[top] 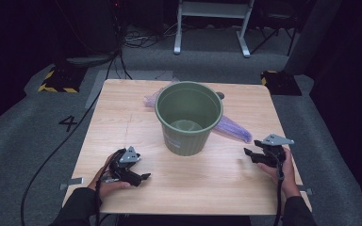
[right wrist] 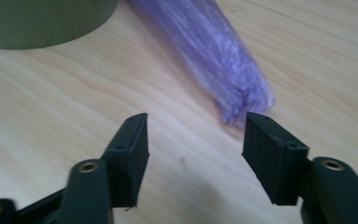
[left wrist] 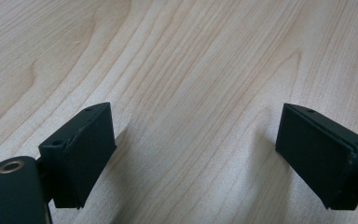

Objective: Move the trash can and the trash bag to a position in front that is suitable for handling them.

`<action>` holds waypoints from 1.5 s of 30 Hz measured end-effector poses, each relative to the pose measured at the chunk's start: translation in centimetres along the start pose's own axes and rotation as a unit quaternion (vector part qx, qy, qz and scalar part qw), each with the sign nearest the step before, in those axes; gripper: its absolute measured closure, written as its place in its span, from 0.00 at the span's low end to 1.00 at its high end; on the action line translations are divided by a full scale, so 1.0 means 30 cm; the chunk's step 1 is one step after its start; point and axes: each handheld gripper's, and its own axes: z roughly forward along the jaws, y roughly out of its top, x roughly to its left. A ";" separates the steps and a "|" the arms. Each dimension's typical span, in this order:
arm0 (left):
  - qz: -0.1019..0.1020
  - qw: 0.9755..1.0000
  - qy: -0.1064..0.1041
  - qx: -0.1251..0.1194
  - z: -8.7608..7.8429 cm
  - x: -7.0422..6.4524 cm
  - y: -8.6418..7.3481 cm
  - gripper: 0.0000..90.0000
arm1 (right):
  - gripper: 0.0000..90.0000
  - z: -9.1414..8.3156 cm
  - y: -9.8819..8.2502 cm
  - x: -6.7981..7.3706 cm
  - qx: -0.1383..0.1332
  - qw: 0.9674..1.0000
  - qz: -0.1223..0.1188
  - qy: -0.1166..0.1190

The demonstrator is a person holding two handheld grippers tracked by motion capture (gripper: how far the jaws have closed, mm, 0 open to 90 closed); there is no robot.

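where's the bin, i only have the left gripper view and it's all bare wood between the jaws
Observer: The green bin stands upright mid-table, beyond both grippers.
Operator: anything in it
Observer: It looks empty; a purple plastic bag lies on the table behind it, sticking out to its right.
Operator: is the right gripper on the bag
Observer: No. The right gripper is open, with the bag's end just beyond its jaws, untouched.

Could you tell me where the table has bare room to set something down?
Bare wood runs along the near edge between the left gripper and right gripper, and left of the green bin. It is crowded behind and right of it, where the purple bag lies.
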 end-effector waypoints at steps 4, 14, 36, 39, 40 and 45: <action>0.000 1.000 0.000 0.000 0.000 0.000 0.000 0.13 | 0.41 0.049 0.053 -0.032 0.009 1.000 -0.017 0.007; 0.000 1.000 -0.002 0.000 0.001 0.001 0.000 0.13 | 0.86 0.133 0.044 -0.109 0.044 0.998 0.005 0.047; 0.000 1.000 -0.003 0.000 0.002 0.001 0.002 0.12 | 0.65 0.021 0.033 -0.007 -0.006 0.999 -0.035 0.041; -0.001 1.000 -0.003 0.000 0.003 0.001 0.002 0.12 | 0.47 0.038 0.064 -0.035 0.005 0.999 -0.033 0.034; -0.001 1.000 -0.003 0.000 0.003 0.001 0.002 0.12 | 0.44 0.046 0.074 -0.045 0.008 0.999 -0.029 0.031; -0.001 1.000 -0.003 0.000 0.003 0.001 0.002 0.12 | 0.42 0.102 0.099 -0.089 0.028 0.999 -0.006 0.034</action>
